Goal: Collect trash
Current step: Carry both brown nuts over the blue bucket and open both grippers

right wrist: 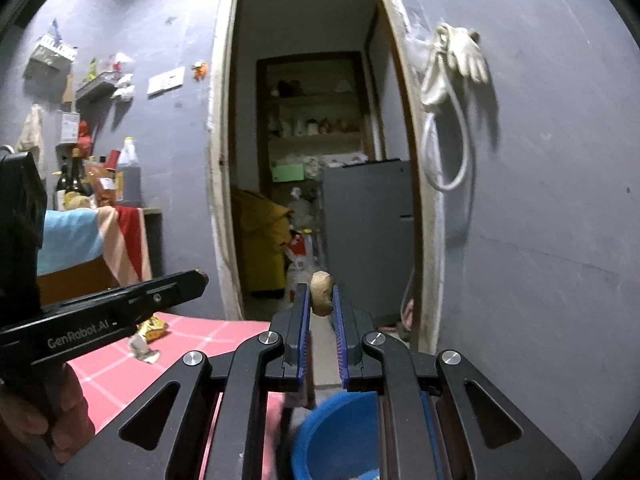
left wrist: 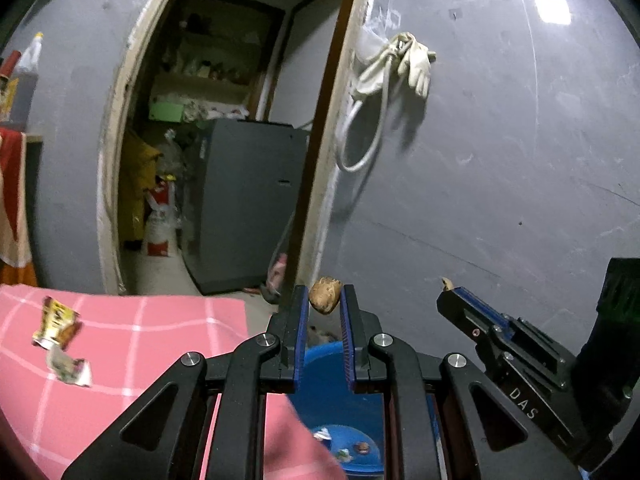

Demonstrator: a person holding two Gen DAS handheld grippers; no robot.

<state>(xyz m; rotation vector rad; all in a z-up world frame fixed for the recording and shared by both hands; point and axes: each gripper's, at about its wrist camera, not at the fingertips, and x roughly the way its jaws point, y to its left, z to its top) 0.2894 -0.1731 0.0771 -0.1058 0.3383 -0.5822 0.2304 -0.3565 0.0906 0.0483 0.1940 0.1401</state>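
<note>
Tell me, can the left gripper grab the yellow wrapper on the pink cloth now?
Probably not yet. The left gripper is shut on a brown scrap, so its jaws are full. The yellow wrapper lies uncovered on the pink cloth, off to the side.

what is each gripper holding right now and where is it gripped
The left gripper pinches a brown crumpled scrap at its fingertips, across the scrap's sides. The right gripper holds a similar brown lump the same way.
</note>
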